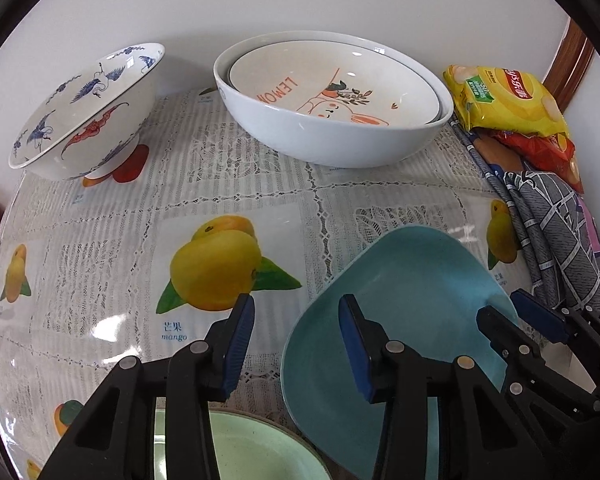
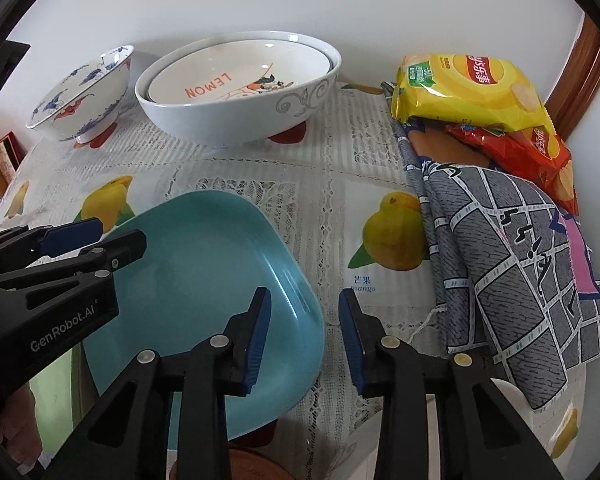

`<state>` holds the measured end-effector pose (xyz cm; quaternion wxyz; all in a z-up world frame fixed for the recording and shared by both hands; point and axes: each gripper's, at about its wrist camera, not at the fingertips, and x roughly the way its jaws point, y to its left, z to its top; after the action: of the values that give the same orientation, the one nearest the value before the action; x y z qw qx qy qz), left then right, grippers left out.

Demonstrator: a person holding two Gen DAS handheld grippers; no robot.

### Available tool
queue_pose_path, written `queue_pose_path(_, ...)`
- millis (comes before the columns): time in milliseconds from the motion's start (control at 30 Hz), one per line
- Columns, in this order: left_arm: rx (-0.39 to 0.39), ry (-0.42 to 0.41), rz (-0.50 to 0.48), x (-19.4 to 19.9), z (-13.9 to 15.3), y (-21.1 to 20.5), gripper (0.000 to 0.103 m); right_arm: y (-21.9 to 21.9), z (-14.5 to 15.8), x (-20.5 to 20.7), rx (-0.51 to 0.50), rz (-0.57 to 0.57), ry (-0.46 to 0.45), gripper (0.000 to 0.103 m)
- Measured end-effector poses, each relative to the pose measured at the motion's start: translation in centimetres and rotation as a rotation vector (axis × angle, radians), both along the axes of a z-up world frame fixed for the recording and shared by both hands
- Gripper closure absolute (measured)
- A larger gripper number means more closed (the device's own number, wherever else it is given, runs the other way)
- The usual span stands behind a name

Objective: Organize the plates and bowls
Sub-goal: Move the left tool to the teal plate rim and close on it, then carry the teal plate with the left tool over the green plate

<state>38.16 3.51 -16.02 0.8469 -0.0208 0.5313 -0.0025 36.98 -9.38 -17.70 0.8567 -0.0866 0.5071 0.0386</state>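
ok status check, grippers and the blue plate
Left gripper open, right gripper open around the blue plate rim. Plate tilted. Green plate just below.

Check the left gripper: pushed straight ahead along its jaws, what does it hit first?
Probably the left gripper skims bare tablecloth past the blue plate, then meets the big white bowl holding the LEMON plate. Depth is unclear.

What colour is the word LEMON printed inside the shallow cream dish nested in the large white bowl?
Orange, on the shallow cream dish; clearest in the right wrist view.
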Motion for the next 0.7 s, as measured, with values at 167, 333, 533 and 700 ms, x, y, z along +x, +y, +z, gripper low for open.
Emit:
queue_pose_path(167,-0.027,-0.003,-0.013,0.1,-0.6,-0.2,0.080,0.0,-0.5,0.2,-0.011,-0.005,0.012,0.090)
queue_pose_path(333,-0.064,-0.047,-0.019,-0.3,0.3,0.1,0.083,-0.3,0.1,-0.1,-0.021,-0.027,-0.044,0.092)
queue_pose_path(533,-0.057,-0.097,-0.037,-1.4,2.9,-0.3,0.083,-0.6,2.3,-1.4,-0.003,-0.040,-0.098,0.092)
queue_pose_path(700,-0.071,-0.134,-0.045,-3.1,5.4,-0.5,0.083,-1.0,4.5,-3.1,0.017,-0.062,-0.136,0.092)
